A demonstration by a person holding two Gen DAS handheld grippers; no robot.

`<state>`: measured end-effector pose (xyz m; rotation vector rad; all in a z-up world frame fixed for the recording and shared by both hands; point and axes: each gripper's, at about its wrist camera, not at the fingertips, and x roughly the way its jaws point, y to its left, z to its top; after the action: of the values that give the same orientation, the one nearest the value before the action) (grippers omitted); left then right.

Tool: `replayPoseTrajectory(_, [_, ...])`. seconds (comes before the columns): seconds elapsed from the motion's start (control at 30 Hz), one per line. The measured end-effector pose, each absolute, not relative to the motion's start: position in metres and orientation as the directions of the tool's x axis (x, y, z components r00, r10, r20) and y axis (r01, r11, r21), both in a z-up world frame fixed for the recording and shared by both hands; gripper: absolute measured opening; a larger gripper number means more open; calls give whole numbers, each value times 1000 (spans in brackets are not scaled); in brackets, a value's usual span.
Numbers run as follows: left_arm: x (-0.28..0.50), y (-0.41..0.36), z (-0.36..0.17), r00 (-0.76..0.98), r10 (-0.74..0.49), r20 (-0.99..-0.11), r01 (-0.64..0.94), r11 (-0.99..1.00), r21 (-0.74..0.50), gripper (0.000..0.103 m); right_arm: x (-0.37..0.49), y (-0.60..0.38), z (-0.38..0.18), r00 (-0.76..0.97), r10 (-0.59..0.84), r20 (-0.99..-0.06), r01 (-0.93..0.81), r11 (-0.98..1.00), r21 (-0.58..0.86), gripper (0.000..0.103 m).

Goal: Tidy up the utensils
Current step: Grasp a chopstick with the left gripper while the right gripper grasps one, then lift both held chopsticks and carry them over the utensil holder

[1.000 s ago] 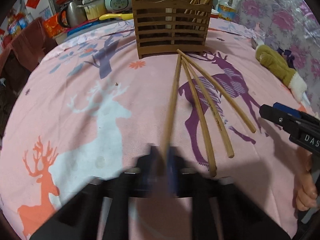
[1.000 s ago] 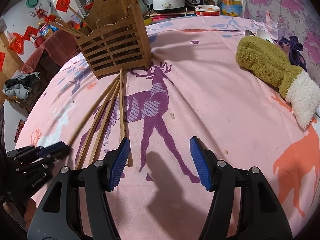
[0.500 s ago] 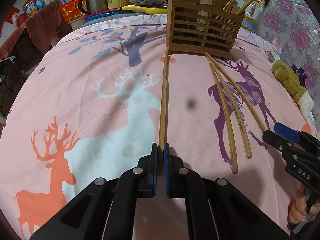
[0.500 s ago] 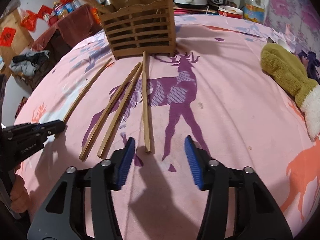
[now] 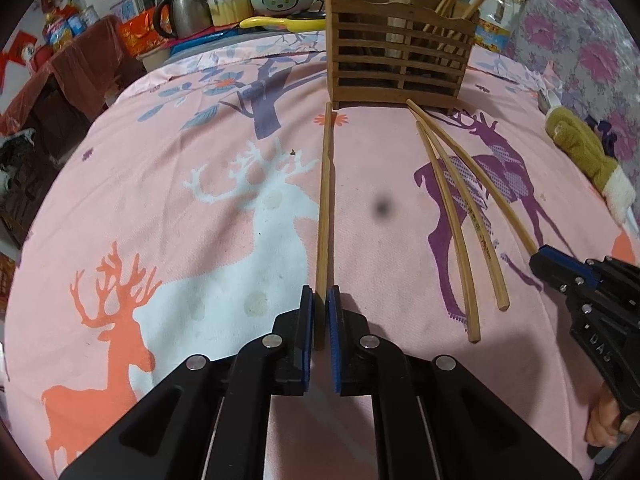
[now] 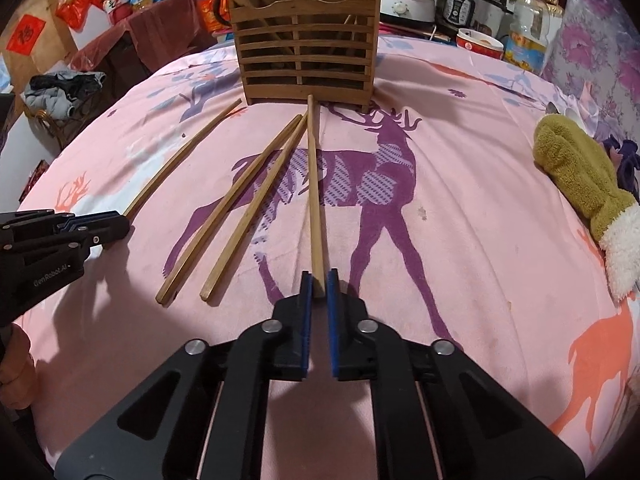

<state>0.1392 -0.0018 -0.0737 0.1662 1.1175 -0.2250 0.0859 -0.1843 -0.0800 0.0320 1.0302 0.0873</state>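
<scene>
Here the left tongs [image 5: 320, 300] were clamped on the near end of one chopstick [image 5: 325, 200] lying on the surface [image 5: 160, 200]. The right tongs [image 6: 318, 280], having just closed, pinched another chopstick [image 6: 314, 192] pointing toward the wooden holder [image 6: 306, 56].

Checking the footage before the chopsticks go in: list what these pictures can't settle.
- Wooden holder, both views: top cut off by the frame edge; inside hidden behind slats, so free compartments and contents unclear.
- Chopstick end in the left gripper, left wrist view: covered by pads.
- Person's hand on the right gripper, left wrist view: mostly hidden behind its body.
- Dark spot, left wrist view: blurred; lens or cloth unclear.
</scene>
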Motion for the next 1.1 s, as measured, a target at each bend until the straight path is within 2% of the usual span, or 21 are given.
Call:
replayPoseTrajectory(0.07, [136, -5, -73, 427, -86, -900, 274, 961, 38, 7, 85, -187, -78, 513, 100, -853, -53, 995, 84, 7])
replayPoseTrajectory(0.3, [130, 9, -48, 483, -194, -854, 267, 961, -68, 6, 75, -199, -55, 607, 105, -788, -20, 993, 117, 7])
replayPoseTrajectory(0.6, [119, 21, -18, 575, -260, -776, 246, 959, -139, 6, 60, -204, -25, 725, 90, -683, -4, 992, 126, 6])
replayPoseTrajectory(0.8, [110, 10, 11, 632, -225, -742, 258, 963, -72, 6, 47, -211, 7, 801, 118, -586, -19, 985, 173, 6])
replayPoseTrajectory(1.1, [112, -4, 64, 656, -259, -709, 291, 954, -79, 6, 39, -210, 45, 836, 145, -530, -48, 980, 193, 6])
